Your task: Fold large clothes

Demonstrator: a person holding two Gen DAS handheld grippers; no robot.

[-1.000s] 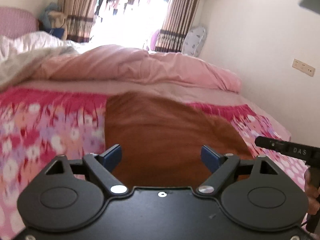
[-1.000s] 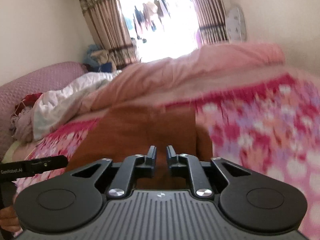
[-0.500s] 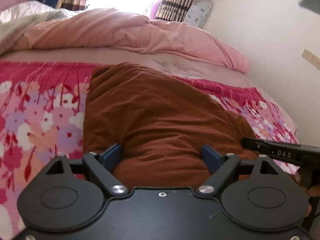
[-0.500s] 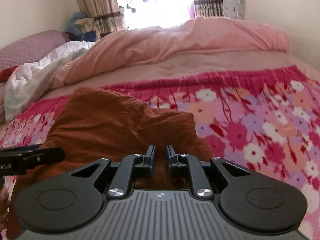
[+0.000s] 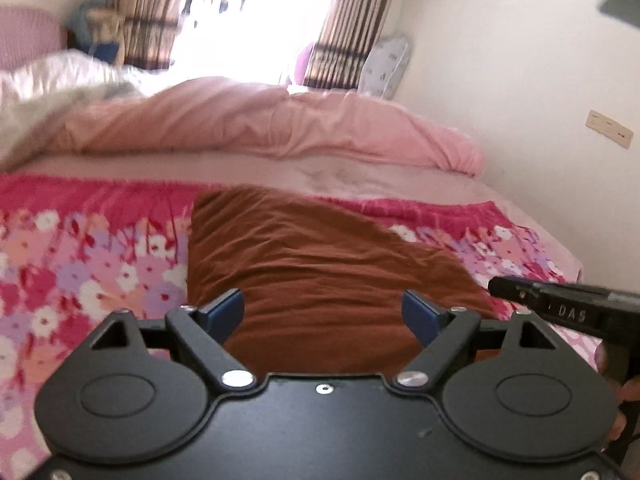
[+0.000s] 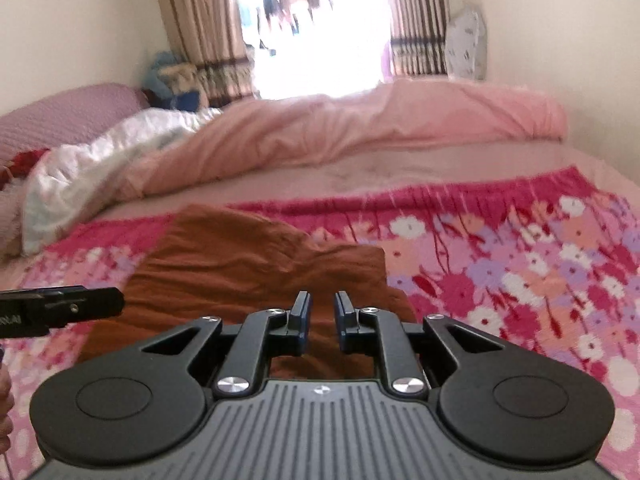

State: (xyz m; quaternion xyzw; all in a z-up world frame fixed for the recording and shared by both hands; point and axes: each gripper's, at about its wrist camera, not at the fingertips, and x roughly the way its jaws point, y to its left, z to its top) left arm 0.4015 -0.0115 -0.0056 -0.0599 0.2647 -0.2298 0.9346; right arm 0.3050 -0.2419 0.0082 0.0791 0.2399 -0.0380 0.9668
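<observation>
A rust-brown garment [image 5: 320,264] lies folded into a rough rectangle on the flowered bedspread [image 5: 80,264]. My left gripper [image 5: 323,312] is wide open and empty, held just above the garment's near edge. In the right wrist view the garment [image 6: 248,264] lies ahead and to the left. My right gripper [image 6: 321,316] hovers over its near right part with the jaws nearly together, a narrow gap between them, and nothing held. The right gripper's body [image 5: 560,308] shows at the right of the left wrist view; the left gripper's body [image 6: 60,308] shows at the left of the right wrist view.
A pink duvet [image 6: 380,128] is bunched across the far side of the bed, with a white quilt [image 6: 100,152] at the far left. The wall [image 5: 520,80] runs along the bed's right side. Curtains and a bright window [image 6: 312,28] stand behind.
Both cameras tilted down toward the garment half a second ago and have tilted back up. The garment lies in the same place. Neither gripper's jaw opening has changed.
</observation>
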